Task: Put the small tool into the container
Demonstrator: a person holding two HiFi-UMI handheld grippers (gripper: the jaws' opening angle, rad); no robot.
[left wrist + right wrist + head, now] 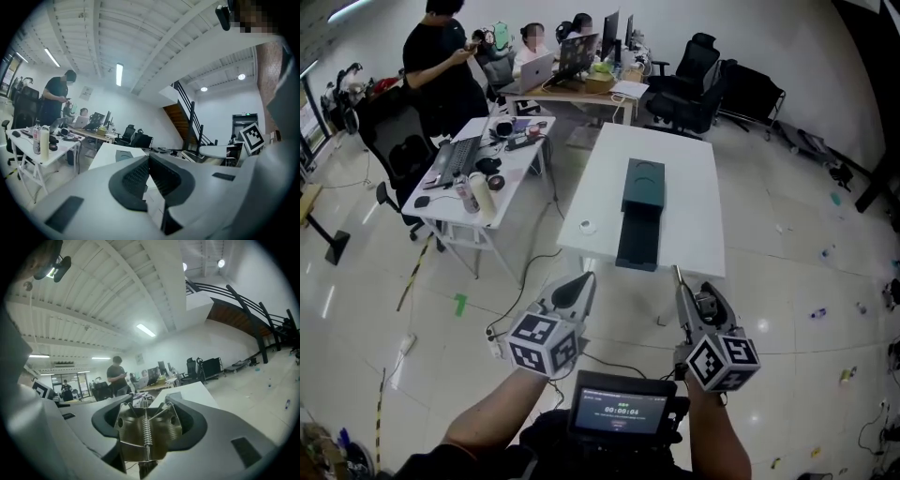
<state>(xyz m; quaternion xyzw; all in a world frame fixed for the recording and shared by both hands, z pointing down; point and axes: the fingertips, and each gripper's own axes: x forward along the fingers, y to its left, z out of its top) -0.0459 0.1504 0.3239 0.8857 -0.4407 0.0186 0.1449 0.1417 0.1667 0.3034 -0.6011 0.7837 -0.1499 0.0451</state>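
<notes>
Right gripper (pixel 150 401) clamps the metal tool (pixel 149 434), jaws held wide by it. Left gripper (pixel 149 158) is closed and empty. The container (pixel 642 192) sits well ahead on the table (pixel 694 178). Pickup seems done; 2 steps remain: approach, drop-in.

We read one text only. The display (pixel 622 406) low in the head view shows a white row of digits in clock format: 00:00, then a last pair too small to confirm. The small line above it is illegible. The left cube (pixel 542 343) on the left gripper (pixel 581 284) and the right cube (pixel 723 361) on the right gripper (pixel 681 291) carry black-and-white square markers without letters. In the left gripper view, a green sign (pixel 245 114) above a door and a wall poster (pixel 86 93) are too small to read.
</notes>
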